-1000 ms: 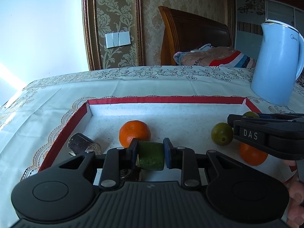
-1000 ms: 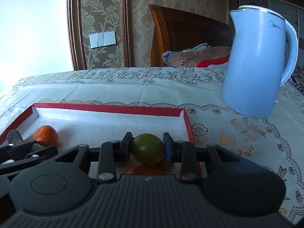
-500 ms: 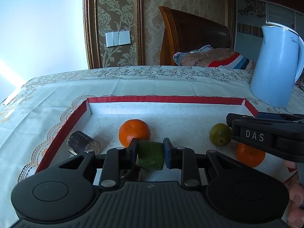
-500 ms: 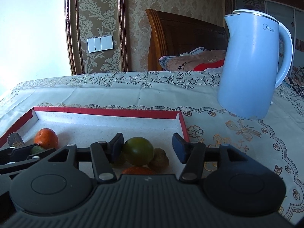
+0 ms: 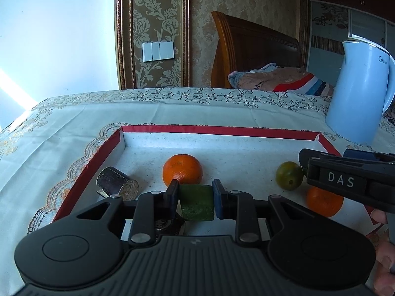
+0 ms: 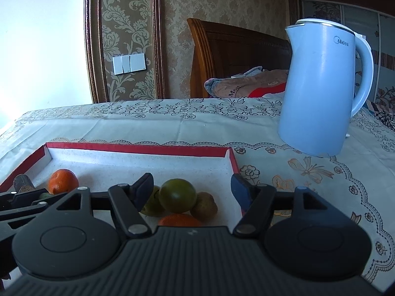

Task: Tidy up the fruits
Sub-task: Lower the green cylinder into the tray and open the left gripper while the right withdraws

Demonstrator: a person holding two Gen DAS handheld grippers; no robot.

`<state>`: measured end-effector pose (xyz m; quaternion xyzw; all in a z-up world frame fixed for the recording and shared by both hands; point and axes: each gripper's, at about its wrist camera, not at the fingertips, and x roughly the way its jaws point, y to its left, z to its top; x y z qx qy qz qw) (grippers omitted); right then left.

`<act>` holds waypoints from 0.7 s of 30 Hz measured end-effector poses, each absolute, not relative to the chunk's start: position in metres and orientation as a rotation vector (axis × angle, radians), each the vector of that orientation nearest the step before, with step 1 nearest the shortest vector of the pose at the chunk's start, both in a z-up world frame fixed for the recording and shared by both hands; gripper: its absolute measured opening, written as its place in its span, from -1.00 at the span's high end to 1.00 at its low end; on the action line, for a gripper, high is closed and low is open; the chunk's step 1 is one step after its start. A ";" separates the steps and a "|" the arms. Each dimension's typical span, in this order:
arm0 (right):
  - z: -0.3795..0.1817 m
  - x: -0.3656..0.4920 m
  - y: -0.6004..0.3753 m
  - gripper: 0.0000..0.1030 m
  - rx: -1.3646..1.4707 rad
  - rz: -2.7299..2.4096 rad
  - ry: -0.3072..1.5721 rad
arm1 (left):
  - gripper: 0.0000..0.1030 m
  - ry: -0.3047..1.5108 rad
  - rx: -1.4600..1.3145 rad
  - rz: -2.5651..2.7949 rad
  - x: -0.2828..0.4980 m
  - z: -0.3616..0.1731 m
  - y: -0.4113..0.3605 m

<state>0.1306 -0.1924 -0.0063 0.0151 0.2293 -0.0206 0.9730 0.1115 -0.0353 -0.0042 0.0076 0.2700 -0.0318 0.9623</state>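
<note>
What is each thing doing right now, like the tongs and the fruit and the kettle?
Left tongs: shut on the green chunk.
Right tongs: opening, pads clear of the green round fruit.
Green round fruit: resting in the red-edged tray.
Orange: sitting loose in the tray.
Blue kettle: upright, lid closed.

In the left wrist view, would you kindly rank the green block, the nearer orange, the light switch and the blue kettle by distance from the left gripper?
1. Green block, clamped between the jaws of the left gripper.
2. Orange, just behind it in the tray.
3. Blue kettle, right, beyond the tray.
4. Light switch, on the far wall.
</note>
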 end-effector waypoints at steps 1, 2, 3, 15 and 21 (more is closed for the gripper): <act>-0.006 0.129 -0.193 -0.31 0.036 -0.040 0.462 | 0.47 0.544 0.015 -0.063 0.110 -0.004 -0.035; -0.006 0.127 -0.193 -0.32 0.039 -0.039 0.460 | 0.47 0.540 0.014 -0.060 0.108 -0.003 -0.034; -0.005 0.126 -0.194 -0.38 0.041 -0.037 0.461 | 0.47 0.537 0.013 -0.060 0.105 -0.003 -0.032; -0.004 0.107 -0.194 -0.41 0.044 -0.024 0.458 | 0.47 0.520 0.004 -0.048 0.092 0.000 -0.024; -0.005 0.107 -0.194 -0.46 0.041 -0.028 0.465 | 0.47 0.519 0.005 -0.045 0.093 0.000 -0.024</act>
